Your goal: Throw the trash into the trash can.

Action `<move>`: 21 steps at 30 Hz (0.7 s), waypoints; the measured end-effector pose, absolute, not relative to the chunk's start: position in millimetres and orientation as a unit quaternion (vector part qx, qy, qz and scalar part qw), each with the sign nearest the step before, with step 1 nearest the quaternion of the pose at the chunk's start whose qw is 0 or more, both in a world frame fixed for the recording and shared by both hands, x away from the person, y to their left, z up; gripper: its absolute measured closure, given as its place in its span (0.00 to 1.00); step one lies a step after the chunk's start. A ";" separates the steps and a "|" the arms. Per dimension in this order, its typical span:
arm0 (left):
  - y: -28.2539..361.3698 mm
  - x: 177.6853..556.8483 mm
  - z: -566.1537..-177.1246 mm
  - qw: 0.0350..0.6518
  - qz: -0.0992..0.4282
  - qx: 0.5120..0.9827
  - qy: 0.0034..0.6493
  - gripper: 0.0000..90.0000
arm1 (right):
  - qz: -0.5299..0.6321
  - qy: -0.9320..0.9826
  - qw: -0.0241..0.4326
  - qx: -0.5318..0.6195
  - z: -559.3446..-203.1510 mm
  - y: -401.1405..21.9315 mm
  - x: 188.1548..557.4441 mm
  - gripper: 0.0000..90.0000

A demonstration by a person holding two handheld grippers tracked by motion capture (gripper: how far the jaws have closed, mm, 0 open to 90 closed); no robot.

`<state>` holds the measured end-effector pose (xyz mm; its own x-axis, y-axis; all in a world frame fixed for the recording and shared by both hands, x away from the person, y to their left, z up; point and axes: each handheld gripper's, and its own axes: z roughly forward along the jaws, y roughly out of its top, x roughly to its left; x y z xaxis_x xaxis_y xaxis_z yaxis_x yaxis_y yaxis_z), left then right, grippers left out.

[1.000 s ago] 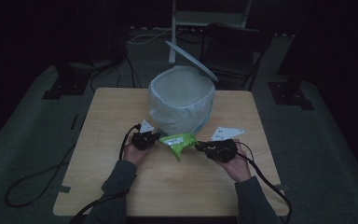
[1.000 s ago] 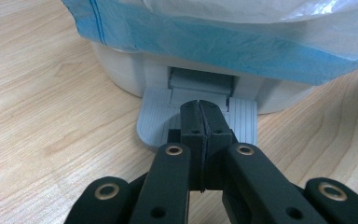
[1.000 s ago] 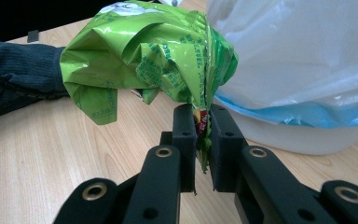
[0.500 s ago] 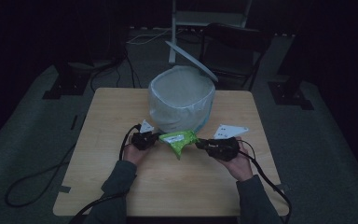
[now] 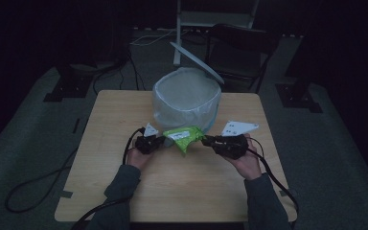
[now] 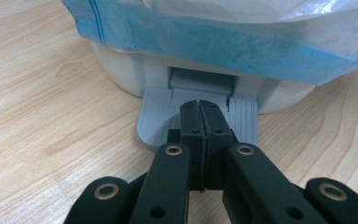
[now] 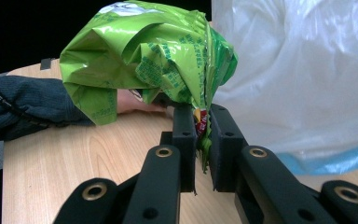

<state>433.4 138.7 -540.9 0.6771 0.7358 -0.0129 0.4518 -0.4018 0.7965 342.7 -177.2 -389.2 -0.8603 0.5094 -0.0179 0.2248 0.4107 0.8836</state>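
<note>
The right gripper (image 7: 199,140) pinches the crumpled green wrapper (image 7: 144,56) between its fingers, clear of the tabletop (image 5: 182,191). The left gripper (image 6: 199,123), fingers pressed together, rests over the grey pedal (image 6: 156,116) of the bag-lined bin (image 5: 187,98) just beyond.

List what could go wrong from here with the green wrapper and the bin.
The right gripper pinches only a thin edge of the crumpled green wrapper, so it may slip out short of the bin. The left gripper is shut over the grey pedal; if it slides off, the raised lid could drop.
</note>
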 end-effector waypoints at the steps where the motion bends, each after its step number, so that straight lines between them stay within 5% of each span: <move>1: 138.5 433.4 -541.0 0.411 0.174 0.818 0.363 1.00 | 0.495 0.828 0.145 0.219 -387.6 -176.0 343.4 0.91; 21: 138.9 433.6 -541.0 0.410 0.173 0.819 0.362 1.00 | 0.509 0.820 0.162 0.206 -360.1 -174.7 348.4 0.91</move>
